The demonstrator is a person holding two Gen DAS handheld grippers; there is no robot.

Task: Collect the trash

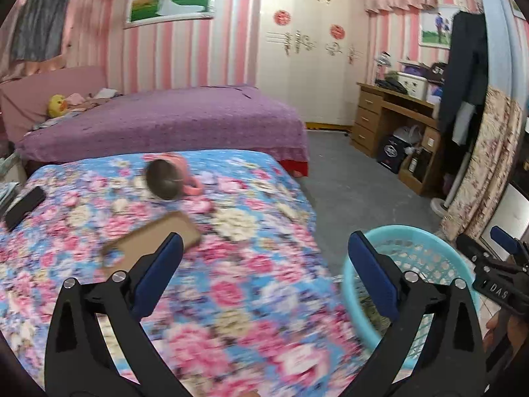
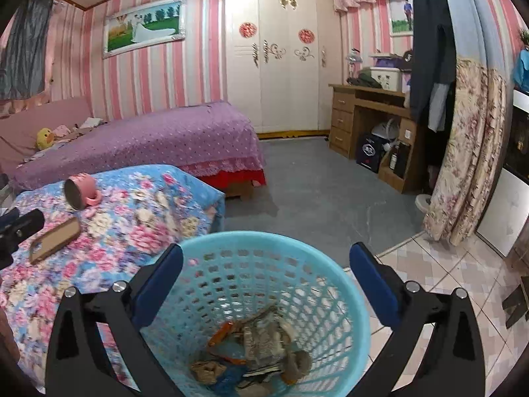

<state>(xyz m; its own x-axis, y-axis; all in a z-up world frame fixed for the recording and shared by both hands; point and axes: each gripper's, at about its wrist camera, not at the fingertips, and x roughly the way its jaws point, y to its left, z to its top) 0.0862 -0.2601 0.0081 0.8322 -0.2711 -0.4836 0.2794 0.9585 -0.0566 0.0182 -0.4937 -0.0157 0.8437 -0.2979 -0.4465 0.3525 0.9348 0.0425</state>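
Left wrist view: left gripper [image 1: 265,258] spread wide, empty, above floral bedspread [image 1: 205,264]; turquoise basket [image 1: 426,258] at 4 o'clock.

Right wrist view: right gripper [image 2: 266,269] spread wide, empty, over basket; crumpled trash [image 2: 261,347] at 6 o'clock inside.

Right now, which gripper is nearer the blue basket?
Right. The right gripper hangs open directly above the blue basket; the left gripper is open over the floral bedspread, beside the basket.

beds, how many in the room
2. The floral-covered bed is nearest, beside the blue basket. The purple-covered bed is behind it, against the striped wall. Others may be out of view.
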